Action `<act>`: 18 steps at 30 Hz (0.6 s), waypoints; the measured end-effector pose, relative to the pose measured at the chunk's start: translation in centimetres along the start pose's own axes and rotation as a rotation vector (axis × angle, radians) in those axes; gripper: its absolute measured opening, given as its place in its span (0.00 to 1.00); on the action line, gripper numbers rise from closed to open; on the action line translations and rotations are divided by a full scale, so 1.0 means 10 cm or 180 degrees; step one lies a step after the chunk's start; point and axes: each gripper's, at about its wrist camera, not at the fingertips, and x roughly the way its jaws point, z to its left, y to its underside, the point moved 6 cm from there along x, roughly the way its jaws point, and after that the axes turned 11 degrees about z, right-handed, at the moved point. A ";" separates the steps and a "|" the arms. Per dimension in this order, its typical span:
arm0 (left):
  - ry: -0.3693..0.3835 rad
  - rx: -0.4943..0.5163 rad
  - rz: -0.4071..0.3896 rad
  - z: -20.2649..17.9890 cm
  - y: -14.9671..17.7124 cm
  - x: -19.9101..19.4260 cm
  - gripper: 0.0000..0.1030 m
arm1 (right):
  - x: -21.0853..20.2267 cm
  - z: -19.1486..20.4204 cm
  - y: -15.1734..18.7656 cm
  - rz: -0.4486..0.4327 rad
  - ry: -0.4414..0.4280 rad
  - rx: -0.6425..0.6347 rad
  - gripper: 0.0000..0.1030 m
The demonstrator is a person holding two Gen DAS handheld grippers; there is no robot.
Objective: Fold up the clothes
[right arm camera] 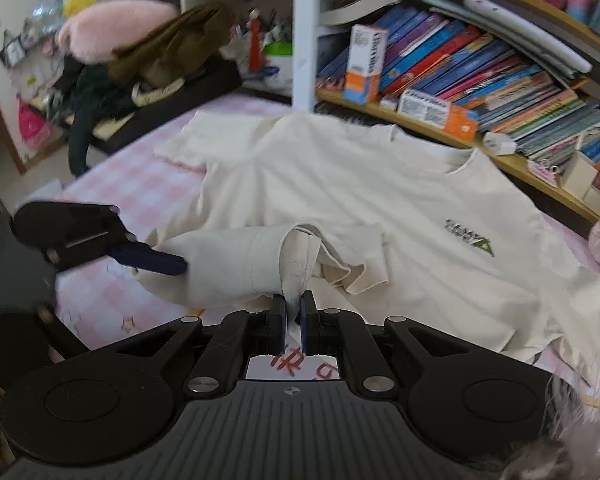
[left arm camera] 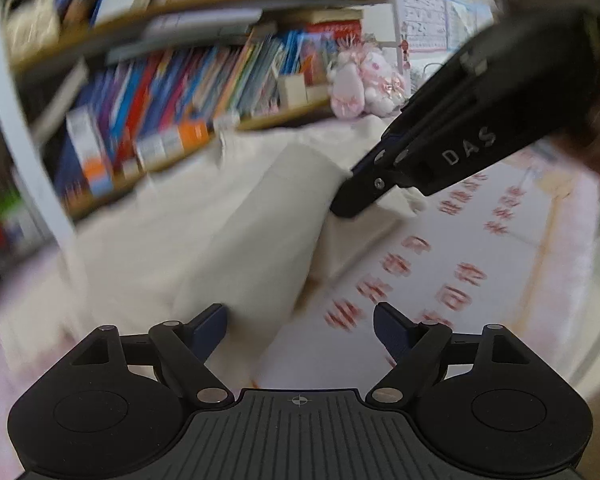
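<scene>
a cream t-shirt (right arm camera: 340, 184) lies spread on a pink checked bed (right arm camera: 140, 184) beside the bookshelf (right arm camera: 480, 80), its hem pinched tight in the right gripper (right arm camera: 293, 320); the left gripper (left arm camera: 299, 326) stands wide and empty. the cloth looks light, limp and prone to sag, so hems and corners seem the places to hold

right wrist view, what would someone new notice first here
A cream t-shirt spread over the pink checked bedcover, with the right gripper shut on a fold of its hem. The left gripper, jaws open, touches the bunched cloth from the left. Behind, a shelf crammed with colourful books.
</scene>
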 end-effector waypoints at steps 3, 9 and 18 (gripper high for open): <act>-0.0317 0.0286 -0.0152 -0.10 -0.19 0.08 0.80 | -0.04 0.00 0.00 -0.0005 -0.0030 0.0044 0.06; -0.0376 0.0428 -0.0296 -0.01 -0.32 0.03 0.46 | -0.10 -0.04 0.09 -0.0014 -0.0017 0.0151 0.06; -0.0048 -0.0350 -0.0235 0.61 -0.20 -0.20 0.06 | -0.17 -0.36 0.30 -0.0030 0.0304 0.0514 0.06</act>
